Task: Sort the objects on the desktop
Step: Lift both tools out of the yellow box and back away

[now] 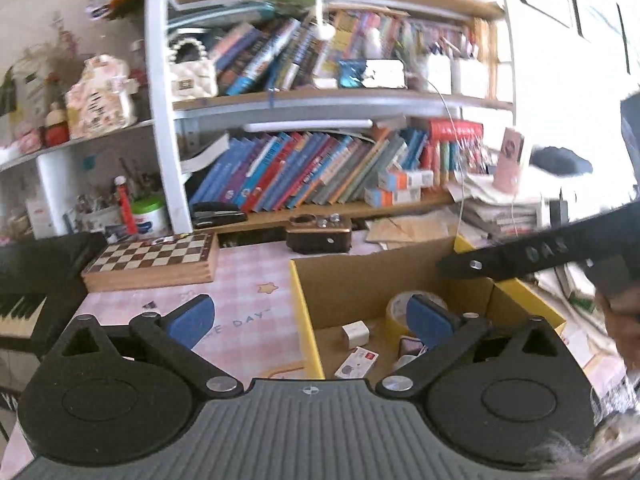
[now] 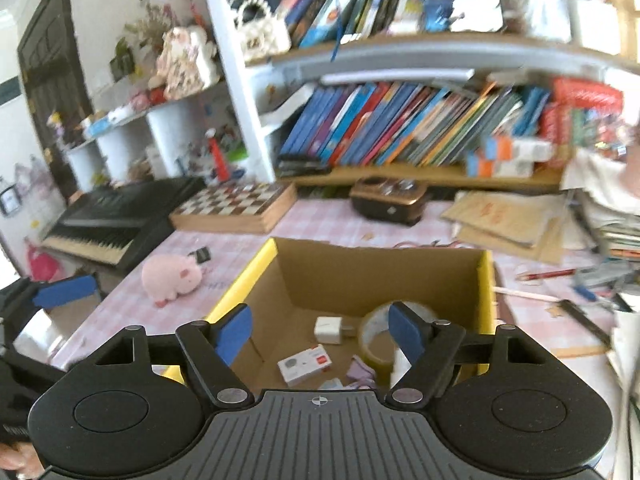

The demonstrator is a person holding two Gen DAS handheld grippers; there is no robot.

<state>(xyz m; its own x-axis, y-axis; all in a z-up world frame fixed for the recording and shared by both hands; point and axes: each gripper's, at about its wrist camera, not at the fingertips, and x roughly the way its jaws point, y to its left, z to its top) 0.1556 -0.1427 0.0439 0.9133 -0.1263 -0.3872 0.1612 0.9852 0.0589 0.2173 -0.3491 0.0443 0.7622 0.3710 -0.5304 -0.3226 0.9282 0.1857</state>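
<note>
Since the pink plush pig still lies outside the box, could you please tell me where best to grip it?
Grip the pink plush pig across its round body, coming from above. It lies on its side on the tablecloth, clear of the cardboard box, and its soft middle should compress between the jaws.

Home study, crammed bookshelf, keyboard, chessboard

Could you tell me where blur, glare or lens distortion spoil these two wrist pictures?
Left wrist view: window glare washes out the upper right, shelf boards bow from the fisheye, the right gripper smears. Right wrist view: books and paper stacks at right are motion-blurred, while the cardboard box stays fairly sharp.
</note>
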